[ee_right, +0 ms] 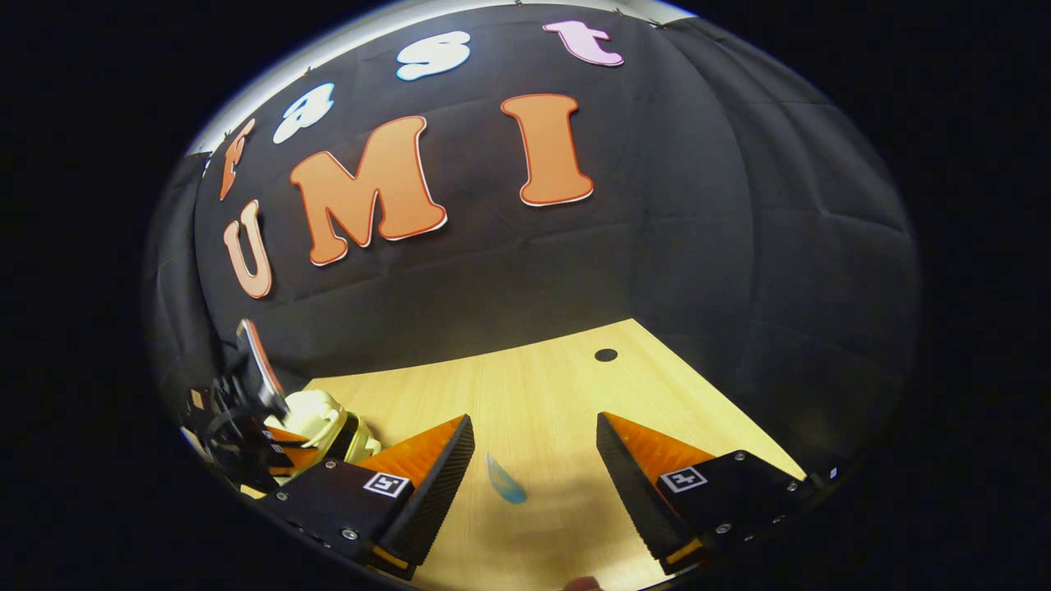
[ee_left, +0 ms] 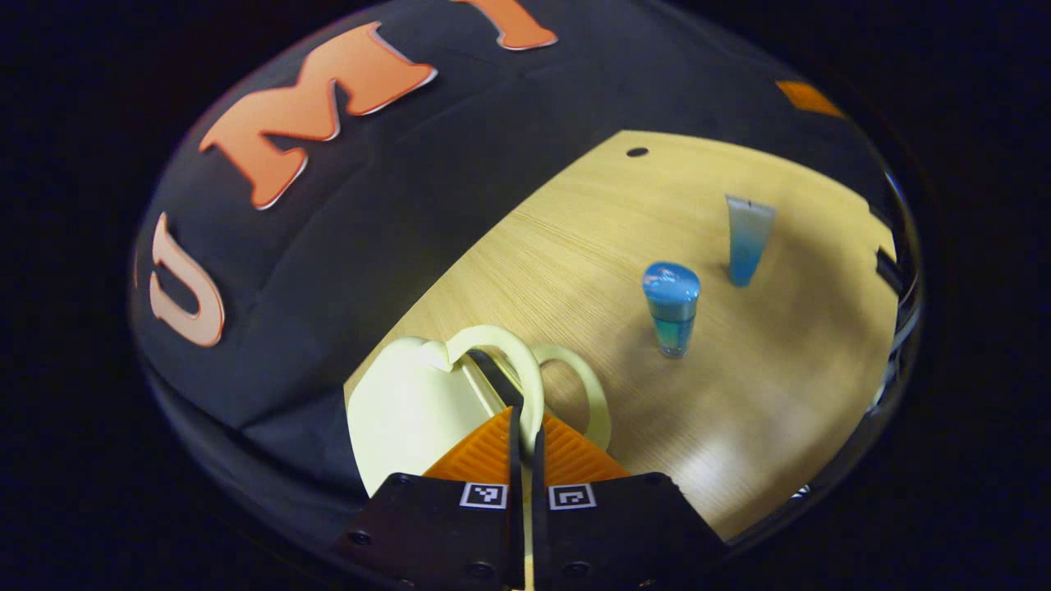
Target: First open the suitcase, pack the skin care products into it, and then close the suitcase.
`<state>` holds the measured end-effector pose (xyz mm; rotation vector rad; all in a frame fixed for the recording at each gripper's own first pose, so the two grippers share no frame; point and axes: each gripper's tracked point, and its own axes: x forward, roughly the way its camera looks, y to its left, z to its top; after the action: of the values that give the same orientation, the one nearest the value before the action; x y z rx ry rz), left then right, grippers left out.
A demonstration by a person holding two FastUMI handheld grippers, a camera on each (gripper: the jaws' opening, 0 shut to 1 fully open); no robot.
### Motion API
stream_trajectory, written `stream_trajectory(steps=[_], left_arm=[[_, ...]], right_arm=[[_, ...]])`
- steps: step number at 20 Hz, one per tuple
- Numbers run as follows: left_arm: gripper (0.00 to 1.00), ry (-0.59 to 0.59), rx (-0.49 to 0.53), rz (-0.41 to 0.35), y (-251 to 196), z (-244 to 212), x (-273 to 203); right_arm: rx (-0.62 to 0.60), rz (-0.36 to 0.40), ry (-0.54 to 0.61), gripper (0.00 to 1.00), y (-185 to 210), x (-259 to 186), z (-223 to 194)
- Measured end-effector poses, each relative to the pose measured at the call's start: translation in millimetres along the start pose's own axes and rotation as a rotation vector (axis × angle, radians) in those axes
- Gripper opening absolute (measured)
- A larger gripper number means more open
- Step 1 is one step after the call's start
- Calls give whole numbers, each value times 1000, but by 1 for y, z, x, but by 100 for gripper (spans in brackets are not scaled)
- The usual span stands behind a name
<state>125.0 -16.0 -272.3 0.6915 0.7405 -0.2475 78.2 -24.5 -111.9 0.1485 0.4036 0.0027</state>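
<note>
1. Left gripper (ee_left: 525, 439) at 6 o'clock of the left gripper view, orange fingers pressed nearly together and pinching one of the pale yellow loop handles (ee_left: 525, 373) of the suitcase (ee_left: 410, 410); thin loop trapped between the pads, probably as the grip for swinging one half of the case up.
2. Second loop handle (ee_left: 587, 394) just beside the held one, toward 3 o'clock, free of the fingers; likely belongs to the other shell, so pinching a single loop lets the halves part.
3. Suitcase small, rounded, cream-coloured, lying on the wooden table (ee_left: 780, 369) at the table's near edge, next to the black booth cloth; whether already cracked open cannot be told.
4. Skin care products standing well apart from the case: blue-capped bottle (ee_left: 671, 308) upright around 2 o'clock from the gripper, blue-and-white tube (ee_left: 747, 238) standing on its cap farther off, toward 1 o'clock. Both outside the case, so packing not yet begun.
5. Right gripper (ee_right: 534, 464) at 6 o'clock of the right gripper view, fingers spread wide and empty, hovering over bare tabletop; seemingly kept ready for the first product.
6. Small blurred blue shape (ee_right: 505, 483) between the spread fingers, low on the table; identity uncertain, possibly one of the products.
7. Far at 8 o'clock of the right gripper view, the suitcase again, with the left gripper at it.
8. Judged stage: opening step in hand.
</note>
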Motion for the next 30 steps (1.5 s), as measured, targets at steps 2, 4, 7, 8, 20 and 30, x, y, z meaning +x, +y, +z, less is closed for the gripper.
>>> stream_trajectory(steps=[2, 4, 7, 8, 20, 30], left_arm=[[4, -47, -92, -15, 6, 5, -2], [4, -87, -161, -17, 9, 4, -5], [4, -149, -267, -43, 12, -1, 1], [4, -169, -306, -47, 16, -4, 2], [2, -348, -635, -73, 58, -12, -4], [3, -208, -977, -64, 62, -76, 24]], right_arm=[[5, 13, -16, 95, 18, -2, 5], [4, 21, -31, 95, 34, -5, 10], [-1, 28, -45, 95, 58, -10, 14], [-2, 27, -50, 95, 66, -11, 15], [-5, 98, -66, 95, 186, -40, 16], [22, 120, -8, 95, 227, -31, 11]])
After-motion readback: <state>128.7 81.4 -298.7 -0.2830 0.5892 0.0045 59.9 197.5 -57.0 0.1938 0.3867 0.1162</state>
